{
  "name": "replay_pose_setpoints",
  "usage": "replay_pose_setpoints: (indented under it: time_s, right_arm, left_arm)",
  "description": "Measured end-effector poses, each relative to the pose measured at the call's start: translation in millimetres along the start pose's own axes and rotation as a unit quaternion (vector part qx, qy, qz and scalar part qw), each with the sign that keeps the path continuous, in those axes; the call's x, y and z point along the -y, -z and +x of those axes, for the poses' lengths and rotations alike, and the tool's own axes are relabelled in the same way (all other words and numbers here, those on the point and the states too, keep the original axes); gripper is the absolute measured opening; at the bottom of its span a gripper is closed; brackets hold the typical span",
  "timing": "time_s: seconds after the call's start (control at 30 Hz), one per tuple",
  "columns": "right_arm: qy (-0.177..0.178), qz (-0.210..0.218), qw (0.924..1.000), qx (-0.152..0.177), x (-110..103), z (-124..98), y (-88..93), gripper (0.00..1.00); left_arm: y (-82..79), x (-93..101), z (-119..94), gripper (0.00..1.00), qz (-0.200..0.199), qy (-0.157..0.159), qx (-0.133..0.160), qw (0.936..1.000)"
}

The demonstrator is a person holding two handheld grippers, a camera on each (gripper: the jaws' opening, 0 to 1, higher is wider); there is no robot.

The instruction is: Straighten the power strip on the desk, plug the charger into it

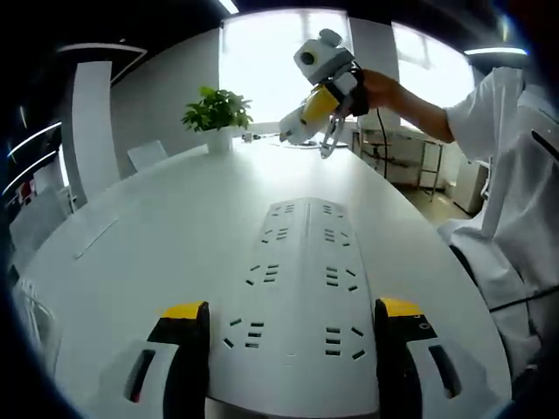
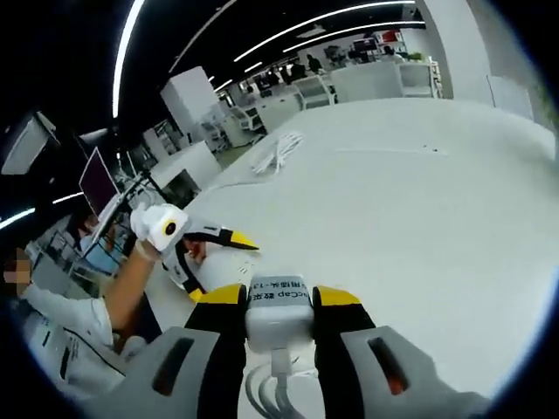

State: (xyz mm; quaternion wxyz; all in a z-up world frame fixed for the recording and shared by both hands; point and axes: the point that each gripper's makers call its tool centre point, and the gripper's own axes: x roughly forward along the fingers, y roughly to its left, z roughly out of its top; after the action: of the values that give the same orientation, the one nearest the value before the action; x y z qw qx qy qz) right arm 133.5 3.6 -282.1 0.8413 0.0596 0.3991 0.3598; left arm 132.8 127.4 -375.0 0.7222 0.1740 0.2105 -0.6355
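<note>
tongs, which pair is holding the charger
The right tongs: shut on the white charger, its cable hanging below. The left tongs stand open either side of the power strip.

We've got open white desk (image 1: pixel 175 227) on both sides of the power strip (image 1: pixel 301 288), which lies between the left gripper's (image 1: pixel 293 319) spread jaws, with nothing on its sockets. Farther off, a potted plant (image 1: pixel 217 118) stands near the far edge, and the right gripper (image 1: pixel 327 148) hangs above the desk beyond the strip. In the right gripper view, a coiled white cable (image 2: pixel 278 153) lies far across the bare tabletop.
</note>
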Motion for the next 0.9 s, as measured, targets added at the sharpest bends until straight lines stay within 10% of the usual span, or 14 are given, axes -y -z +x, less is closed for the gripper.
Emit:
replay_pose_setpoints:
  time_s: [0.47, 0.9]
  right_arm:
    - [0.028, 0.053, 0.9878, -0.143, -17, 26, 36.3, 0.28]
    - [0.083, 0.07, 0.9719, -0.209, -7, 35, 54.1, 0.28]
  left_arm:
    - [-0.3, -0.4, 0, 0.78, 0.0, -0.004, 0.003, 1.0]
    - [-1.1, -1.2, 0, 0.77, 0.002, -0.009, 0.007, 0.9999]
